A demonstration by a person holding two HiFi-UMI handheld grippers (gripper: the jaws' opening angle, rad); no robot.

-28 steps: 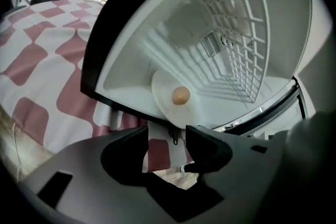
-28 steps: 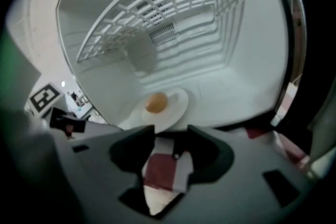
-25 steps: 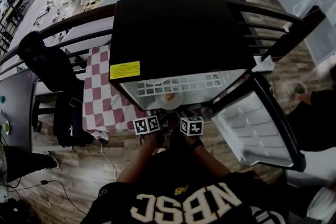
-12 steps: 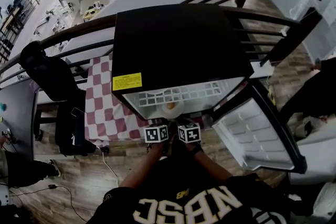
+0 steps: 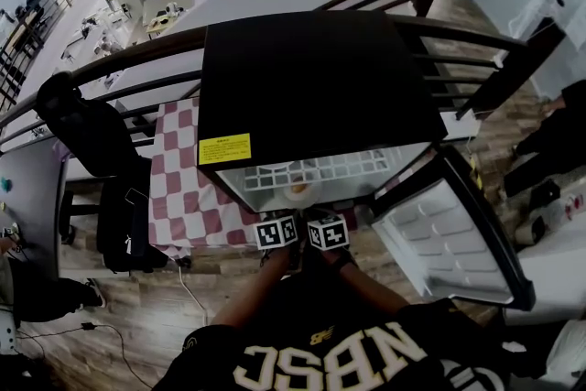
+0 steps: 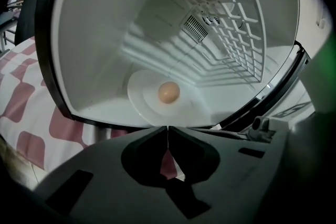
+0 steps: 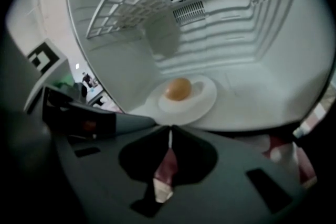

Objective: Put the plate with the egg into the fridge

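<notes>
Plate with egg seen resting on fridge floor, just ahead of both tools, untouched. Left gripper jaws pressed together, empty. Right gripper jaws closing, nothing between. Placement judged done. Next: fridge door, at right, to be swung closed.

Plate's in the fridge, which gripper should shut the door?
Probably right: the open door hangs on the right gripper's side, and its fingers are closing on nothing. The left gripper is farther.
</notes>
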